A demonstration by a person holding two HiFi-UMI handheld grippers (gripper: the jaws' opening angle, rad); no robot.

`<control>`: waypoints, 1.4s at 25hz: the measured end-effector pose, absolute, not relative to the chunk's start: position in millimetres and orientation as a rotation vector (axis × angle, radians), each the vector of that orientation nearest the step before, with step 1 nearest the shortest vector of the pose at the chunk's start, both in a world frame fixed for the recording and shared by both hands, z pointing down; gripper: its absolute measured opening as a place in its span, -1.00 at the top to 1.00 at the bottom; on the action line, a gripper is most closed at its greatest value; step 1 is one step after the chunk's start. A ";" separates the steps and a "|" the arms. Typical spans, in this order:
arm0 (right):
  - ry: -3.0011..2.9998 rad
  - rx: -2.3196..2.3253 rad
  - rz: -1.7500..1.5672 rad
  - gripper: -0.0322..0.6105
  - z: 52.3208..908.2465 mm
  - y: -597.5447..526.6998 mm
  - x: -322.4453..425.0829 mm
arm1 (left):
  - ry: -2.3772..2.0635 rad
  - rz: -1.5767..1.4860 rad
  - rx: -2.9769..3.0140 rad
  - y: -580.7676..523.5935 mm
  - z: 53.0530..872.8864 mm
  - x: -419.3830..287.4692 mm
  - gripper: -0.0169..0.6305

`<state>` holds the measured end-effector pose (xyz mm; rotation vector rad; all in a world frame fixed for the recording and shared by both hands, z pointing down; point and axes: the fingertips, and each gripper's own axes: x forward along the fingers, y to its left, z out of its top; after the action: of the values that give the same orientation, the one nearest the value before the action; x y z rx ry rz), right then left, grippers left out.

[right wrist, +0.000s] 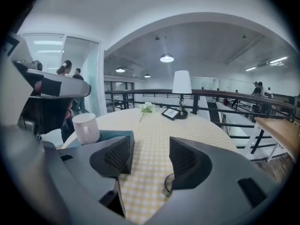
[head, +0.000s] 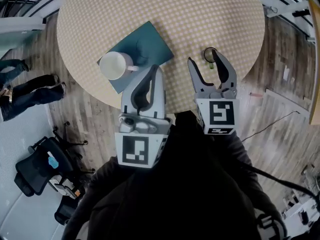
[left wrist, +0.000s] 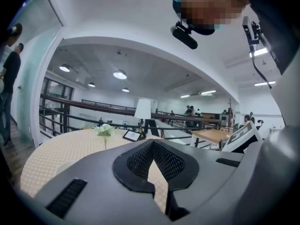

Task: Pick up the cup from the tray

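Round desk [head: 210, 19] with the yellow check cloth carries everything. The teal tray [head: 147, 44] lies toward its near-left edge, 1 corner poking just past the rim. The white cup [head: 115, 65] stands upright on the tray's near corner, handle pointing right.

It looks like ceramic to me, so stiff, a bit heavy, glazed and slippery, and it'd chip if dropped. I'd pinch across the rim wall or take the handle, not squeeze the round body.

My left hand-held gripper [head: 156, 70] hangs right beside the handle with its jaws together and nothing in them. My right hand-held gripper [head: 202, 59] has its jaws apart and empty.

There's plenty of bare cloth beyond the tray, but the desk edge is close on the near side. A small glass [head: 209, 54] sits by my right jaws, so I'd watch that.
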<state>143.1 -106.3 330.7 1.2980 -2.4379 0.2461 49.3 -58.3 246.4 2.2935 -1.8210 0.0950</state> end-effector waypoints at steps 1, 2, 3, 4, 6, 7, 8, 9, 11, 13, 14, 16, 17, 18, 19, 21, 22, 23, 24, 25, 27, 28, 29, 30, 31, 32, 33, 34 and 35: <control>-2.468 1.280 0.231 0.09 320.9 -105.4 133.5 | -1.843 0.079 2.289 -55.4 239.1 43.1 0.94; -2.498 1.262 0.212 0.09 311.5 -104.3 123.6 | -1.868 0.065 2.285 -52.3 231.7 35.8 0.94; -2.528 1.248 0.187 0.11 302.3 -103.6 114.1 | -1.895 0.051 2.280 -49.3 224.6 27.9 0.94; -2.554 1.238 0.162 0.21 293.7 -103.6 105.6 | -1.926 0.038 2.273 -46.6 218.0 19.8 0.94; -2.605 1.220 0.124 0.52 277.8 -103.9 90.1 | -1.993 0.013 2.258 -41.5 206.0 3.9 0.94; -2.635 1.199 0.104 0.70 269.6 -103.6 81.4 | -2.027 0.000 2.248 -38.8 199.9 -3.9 0.94; -2.665 1.172 0.084 0.78 261.8 -102.6 72.1 | -2.061 -0.013 2.237 -35.7 193.8 -11.7 0.94; -2.690 1.141 0.065 0.83 255.0 -101.1 62.4 | -2.096 -0.025 2.224 -32.0 187.9 -19.8 0.94; -2.726 1.082 0.027 0.86 244.4 -97.7 42.6 | -2.172 -0.046 2.187 -24.4 177.8 -38.0 0.93; -2.749 1.041 0.006 0.86 236.6 -93.3 24.6 | -2.229 -0.056 2.148 -17.2 170.9 -58.6 0.94; -2.756 1.032 0.005 0.86 233.7 -90.7 17.0 | -2.248 -0.059 2.134 -13.8 167.7 -69.1 0.94; -2.768 1.010 0.001 0.86 228.7 -87.6 2.2 | -2.295 -0.078 2.106 -7.6 160.3 -89.1 0.94; -2.780 0.988 -0.011 0.86 225.9 -87.8 -6.0 | -2.328 -0.092 2.095 -5.0 155.9 -97.8 0.94; -2.792 0.964 -0.024 0.86 223.2 -88.3 -13.8 | -2.360 -0.106 2.085 -2.7 151.8 -105.0 0.94; -2.802 0.946 -0.035 0.86 220.9 -88.1 -20.4 | -2.383 -0.115 2.072 -0.5 149.3 -110.6 0.94; -2.814 0.922 -0.051 0.86 217.3 -86.7 -30.1 | -2.402 -0.124 2.045 2.4 146.9 -118.0 0.94; -2.818 0.914 -0.055 0.86 216.0 -86.1 -34.2 | -2.408 -0.127 2.042 3.1 145.7 -120.7 0.94; -2.822 0.908 -0.058 0.86 214.7 -85.9 -37.9 | -2.413 -0.130 2.044 3.4 144.4 -123.2 0.94; -2.826 0.902 -0.062 0.86 213.3 -85.9 -41.4 | -2.418 -0.132 2.045 3.4 143.0 -125.7 0.94; -2.829 0.897 -0.066 0.86 211.7 -85.7 -44.6 | -2.422 -0.137 2.045 3.5 141.4 -128.2 0.94; -2.834 0.891 -0.072 0.86 208.9 -83.4 -49.9 | -2.427 -0.145 2.047 5.9 138.2 -133.0 0.94; -2.835 0.890 -0.074 0.86 207.9 -81.6 -52.2 | -2.427 -0.148 2.049 8.0 137.1 -135.2 0.94; -2.836 0.891 -0.076 0.86 207.1 -80.2 -54.2 | -2.425 -0.149 2.053 9.9 136.5 -137.0 0.94; -2.837 0.892 -0.078 0.86 206.5 -79.5 -55.9 | -2.421 -0.147 2.058 11.0 136.4 -138.6 0.94; -2.838 0.893 -0.080 0.86 206.1 -79.5 -57.3 | -2.419 -0.144 2.062 11.3 136.6 -140.0 0.94; -2.839 0.893 -0.083 0.86 205.7 -79.9 -58.4 | -2.417 -0.142 2.062 11.0 137.0 -141.2 0.94; -2.839 0.894 -0.084 0.86 205.6 -80.5 -59.3 | -2.413 -0.145 2.060 10.5 137.7 -142.2 0.94; -2.838 0.896 -0.081 0.86 206.0 -81.0 -59.7 | -2.408 -0.152 2.057 9.7 138.5 -143.1 0.94; -2.834 0.901 -0.076 0.86 206.7 -81.5 -59.6 | -2.401 -0.161 2.054 9.0 139.3 -143.6 0.94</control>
<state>-59.6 -81.5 206.7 0.9007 -2.8344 -0.0760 -143.6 9.0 139.3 2.0542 -2.4009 -0.1608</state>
